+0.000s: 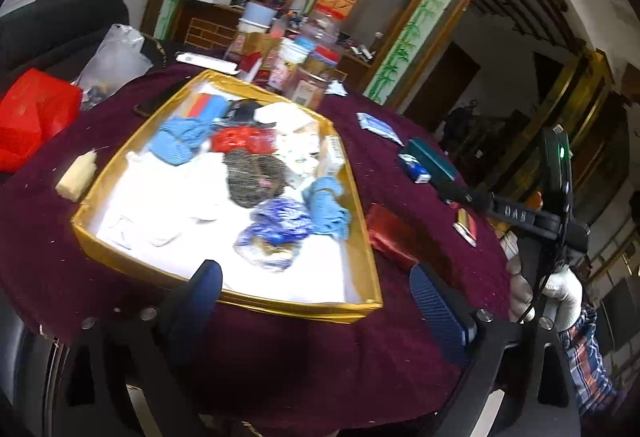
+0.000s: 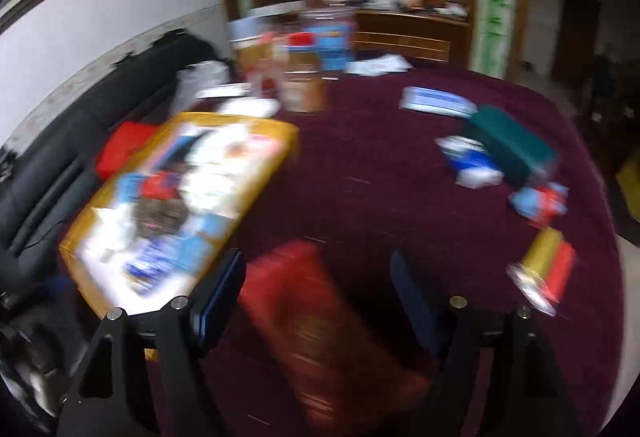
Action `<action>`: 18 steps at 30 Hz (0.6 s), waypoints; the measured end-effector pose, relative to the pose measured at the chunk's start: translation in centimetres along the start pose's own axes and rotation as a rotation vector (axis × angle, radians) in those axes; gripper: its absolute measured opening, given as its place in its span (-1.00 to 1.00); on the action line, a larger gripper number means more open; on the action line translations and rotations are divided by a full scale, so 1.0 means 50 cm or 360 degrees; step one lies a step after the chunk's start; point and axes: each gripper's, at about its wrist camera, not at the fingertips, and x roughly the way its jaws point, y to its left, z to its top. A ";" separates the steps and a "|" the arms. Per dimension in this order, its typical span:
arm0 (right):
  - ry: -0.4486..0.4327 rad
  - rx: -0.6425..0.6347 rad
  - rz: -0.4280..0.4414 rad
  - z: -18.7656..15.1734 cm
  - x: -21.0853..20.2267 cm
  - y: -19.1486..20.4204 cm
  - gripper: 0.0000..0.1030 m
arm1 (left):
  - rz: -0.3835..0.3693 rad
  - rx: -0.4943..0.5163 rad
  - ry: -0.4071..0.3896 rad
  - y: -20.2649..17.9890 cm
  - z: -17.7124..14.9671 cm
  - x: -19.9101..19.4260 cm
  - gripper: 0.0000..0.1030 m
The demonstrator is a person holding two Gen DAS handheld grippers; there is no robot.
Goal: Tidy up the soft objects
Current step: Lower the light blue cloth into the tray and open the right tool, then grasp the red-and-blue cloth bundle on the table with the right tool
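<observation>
While the soft objects, among them a blue knitted piece and a dark woven bundle, lie heaped inside the gold-rimmed box on the maroon tablecloth, a red pouch rests just outside it. Left gripper hovers at the box's near rim, jaws spread and empty; right gripper, likewise released, straddles the pouch. Because the right view is motion-blurred, a hasty closure would likely pinch the cloth or miss.

we read: home living/dining room | dark sofa by wall | maroon-clothed table | wood cabinet with clutter | bamboo-painted door frame
</observation>
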 end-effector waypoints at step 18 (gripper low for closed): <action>-0.0001 0.0624 -0.0353 -0.118 -0.045 -0.431 0.44 | -0.0274 0.0393 0.0266 -0.246 -0.068 0.072 0.91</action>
